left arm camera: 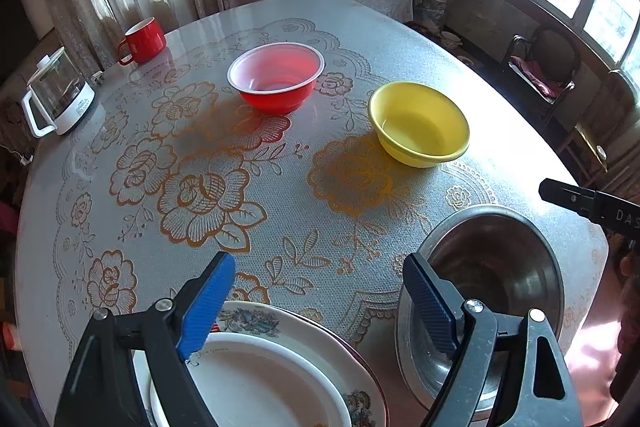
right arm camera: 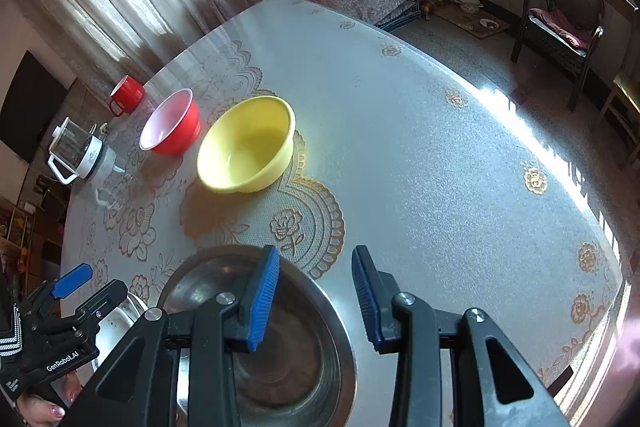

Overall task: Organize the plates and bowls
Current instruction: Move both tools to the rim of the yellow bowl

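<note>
Both grippers spread, empty: right gripper (right arm camera: pixel 314 297) straddles steel bowl's (right arm camera: pixel 280 367) near-right rim, yellow bowl (right arm camera: pixel 246 147) ahead-left of it; left gripper (left arm camera: pixel 320 301) hovers over plates (left arm camera: pixel 280 379).

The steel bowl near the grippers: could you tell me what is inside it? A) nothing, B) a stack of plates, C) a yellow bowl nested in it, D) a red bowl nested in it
A: the steel bowl shows only its bare metal inside, while the red bowl and yellow bowl sit apart on the table, and the plates lie beside it.
</note>
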A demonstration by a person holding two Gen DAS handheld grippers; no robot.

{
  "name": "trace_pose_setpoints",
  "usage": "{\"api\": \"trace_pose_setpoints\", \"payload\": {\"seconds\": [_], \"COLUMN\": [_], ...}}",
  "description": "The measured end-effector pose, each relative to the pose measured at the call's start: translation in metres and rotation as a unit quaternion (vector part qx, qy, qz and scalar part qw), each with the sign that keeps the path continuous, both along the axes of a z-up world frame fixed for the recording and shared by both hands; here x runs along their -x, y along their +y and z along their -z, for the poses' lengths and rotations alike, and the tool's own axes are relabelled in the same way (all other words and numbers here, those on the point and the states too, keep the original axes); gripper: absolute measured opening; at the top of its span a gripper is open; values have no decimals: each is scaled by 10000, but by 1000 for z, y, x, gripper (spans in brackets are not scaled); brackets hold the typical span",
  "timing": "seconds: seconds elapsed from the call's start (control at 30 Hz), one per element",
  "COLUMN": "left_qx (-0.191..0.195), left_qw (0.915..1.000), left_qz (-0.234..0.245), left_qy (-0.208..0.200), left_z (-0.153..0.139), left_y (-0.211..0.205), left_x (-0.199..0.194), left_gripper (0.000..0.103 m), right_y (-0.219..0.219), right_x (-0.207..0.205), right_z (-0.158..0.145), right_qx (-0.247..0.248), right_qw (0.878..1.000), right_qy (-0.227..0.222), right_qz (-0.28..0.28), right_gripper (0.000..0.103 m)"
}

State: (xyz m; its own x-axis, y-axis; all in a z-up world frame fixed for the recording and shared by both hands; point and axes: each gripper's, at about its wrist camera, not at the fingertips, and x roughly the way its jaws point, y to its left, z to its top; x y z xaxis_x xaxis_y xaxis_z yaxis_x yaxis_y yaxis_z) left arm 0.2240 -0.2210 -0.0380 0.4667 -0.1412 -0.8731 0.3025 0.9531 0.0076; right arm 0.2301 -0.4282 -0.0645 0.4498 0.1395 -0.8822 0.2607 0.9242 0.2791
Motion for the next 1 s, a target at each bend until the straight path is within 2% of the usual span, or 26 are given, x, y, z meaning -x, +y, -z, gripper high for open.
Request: {"api": "trace_pose_setpoints", "payload": {"seconds": [0.3, 0.5, 0.73, 1.0], "left_qx": [-58, 55, 148, 126], "left_qw": [9998, 9992, 9981, 9981], "left_qz": [-155, -308, -487, -450], "left_qy": [71, 248, 347, 397], "left_z": [2, 6, 4, 2], "left_y": [2, 9, 13, 1], "left_x": [-11, -22, -33, -53], "left_gripper": [87, 87, 87, 87], "right_y": [-2, -2, -2, -10], "right_x": [-45, -74, -105, -132], "right_z": [0, 9, 23, 48], "right_qx": [256, 387, 229, -105], "right_qw": [9986, 9956, 9952, 9955], "right_qy": [73, 228, 347, 549], "right_qz": [-463, -823, -883, -769], "right_gripper": [38, 38, 38, 38]}}
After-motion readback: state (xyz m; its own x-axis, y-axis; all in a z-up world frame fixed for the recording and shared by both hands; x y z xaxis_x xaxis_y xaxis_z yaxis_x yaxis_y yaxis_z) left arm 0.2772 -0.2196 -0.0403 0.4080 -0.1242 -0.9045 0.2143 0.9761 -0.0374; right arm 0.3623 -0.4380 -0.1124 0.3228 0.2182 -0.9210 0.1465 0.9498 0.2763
